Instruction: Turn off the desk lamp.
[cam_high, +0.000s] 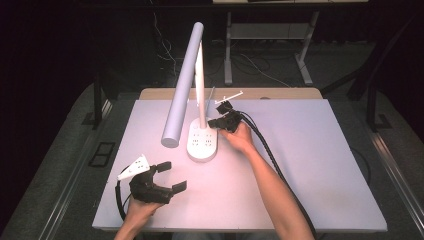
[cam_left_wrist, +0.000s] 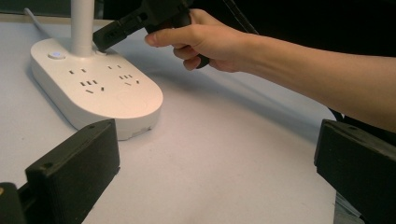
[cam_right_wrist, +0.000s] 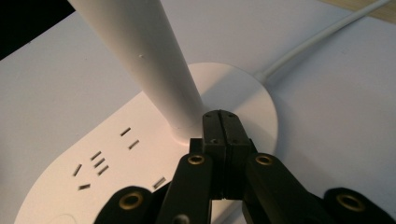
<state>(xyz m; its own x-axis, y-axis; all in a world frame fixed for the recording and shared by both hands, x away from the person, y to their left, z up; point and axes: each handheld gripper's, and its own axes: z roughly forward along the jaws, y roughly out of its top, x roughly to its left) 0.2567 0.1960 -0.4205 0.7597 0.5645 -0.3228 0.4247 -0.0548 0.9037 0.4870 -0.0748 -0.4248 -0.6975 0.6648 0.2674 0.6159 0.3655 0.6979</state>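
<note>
Pressing its black jaws flat together with nothing between them, the right gripper (cam_right_wrist: 220, 116) sets its tips on the white oval plastic lamp base with sockets (cam_high: 202, 142), just beside the white upright lamp post (cam_right_wrist: 154, 65). Nearer the person, the left gripper (cam_high: 172, 176) rests spread wide, well apart from that base, on the pale grey table (cam_high: 310, 165).

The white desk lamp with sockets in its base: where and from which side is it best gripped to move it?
Probably the white desk lamp is best gripped on its slim upright post, low near the oval base, coming from the person's left side: the left gripper is open there, and the long head overhangs that side.
</note>
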